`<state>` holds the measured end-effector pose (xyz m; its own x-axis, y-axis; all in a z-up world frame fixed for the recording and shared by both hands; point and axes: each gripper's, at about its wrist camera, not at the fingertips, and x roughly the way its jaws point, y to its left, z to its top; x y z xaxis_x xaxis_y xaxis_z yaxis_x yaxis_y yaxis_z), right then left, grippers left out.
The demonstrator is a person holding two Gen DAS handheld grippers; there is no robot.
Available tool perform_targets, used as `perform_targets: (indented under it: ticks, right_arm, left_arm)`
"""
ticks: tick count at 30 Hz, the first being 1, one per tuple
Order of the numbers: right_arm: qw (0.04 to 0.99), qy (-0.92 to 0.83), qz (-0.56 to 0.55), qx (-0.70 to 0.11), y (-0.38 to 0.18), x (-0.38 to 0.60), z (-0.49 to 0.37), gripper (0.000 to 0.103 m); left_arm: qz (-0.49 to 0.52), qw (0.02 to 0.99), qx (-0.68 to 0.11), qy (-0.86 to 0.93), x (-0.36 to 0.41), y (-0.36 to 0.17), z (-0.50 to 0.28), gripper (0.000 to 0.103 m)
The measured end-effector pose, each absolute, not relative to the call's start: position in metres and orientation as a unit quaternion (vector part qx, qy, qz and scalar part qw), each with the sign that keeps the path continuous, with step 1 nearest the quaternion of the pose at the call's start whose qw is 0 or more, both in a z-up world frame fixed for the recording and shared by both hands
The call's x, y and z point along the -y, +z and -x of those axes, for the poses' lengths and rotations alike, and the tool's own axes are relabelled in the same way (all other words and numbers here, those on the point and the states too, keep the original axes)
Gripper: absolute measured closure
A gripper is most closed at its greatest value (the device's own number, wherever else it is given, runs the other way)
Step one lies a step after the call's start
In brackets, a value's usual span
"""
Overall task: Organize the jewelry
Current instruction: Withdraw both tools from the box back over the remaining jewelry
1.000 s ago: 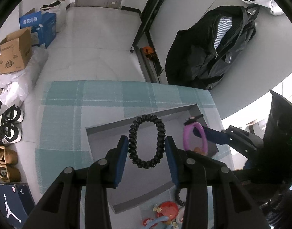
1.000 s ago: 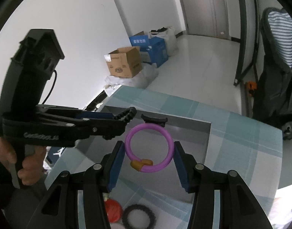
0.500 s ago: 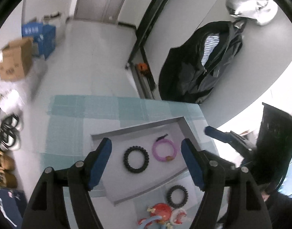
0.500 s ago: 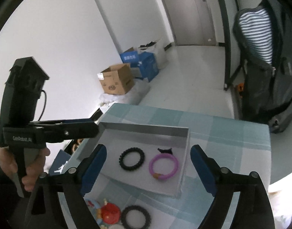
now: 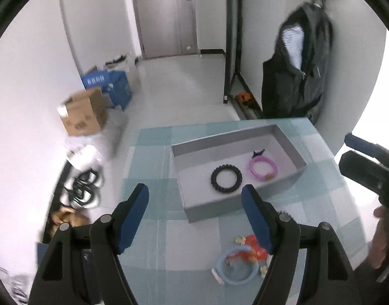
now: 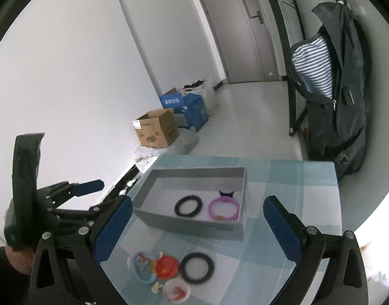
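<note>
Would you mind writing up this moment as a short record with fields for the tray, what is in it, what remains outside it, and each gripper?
tray: grey open tray on a teal checked cloth
in tray: black coil ring beside a purple ring; small black clip at the purple ring's far edge
outside tray: second black coil ring and a cluster of blue, red and white pieces on the cloth
left gripper: open, nothing between its jaws
right gripper: jaws opening, nothing between them
</note>
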<state>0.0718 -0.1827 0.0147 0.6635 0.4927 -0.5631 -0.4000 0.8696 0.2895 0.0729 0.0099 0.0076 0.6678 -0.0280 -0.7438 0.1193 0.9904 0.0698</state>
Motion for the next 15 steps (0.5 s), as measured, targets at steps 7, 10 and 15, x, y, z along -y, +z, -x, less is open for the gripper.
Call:
perform_targets:
  ticks: [7,10,15]
  right_arm:
    - [0.912,0.235,-0.068,-0.328,0.014,0.186,-0.045,0.000]
    - [0.909,0.238,-0.057,-0.336,0.012,0.182,-0.036,0.000]
    - [0.901,0.244,-0.031,-0.357,0.001,0.172,-0.024,0.000]
  left_arm:
    - [-0.049,0.916,-0.397,-0.030,-0.002,0.011,-0.046,0.031]
    - [-0.050,0.914,-0.403,-0.021,0.001,0.008,-0.037,0.031]
    - [-0.036,0.914,-0.404,-0.023,-0.006,0.000,-0.025,0.031]
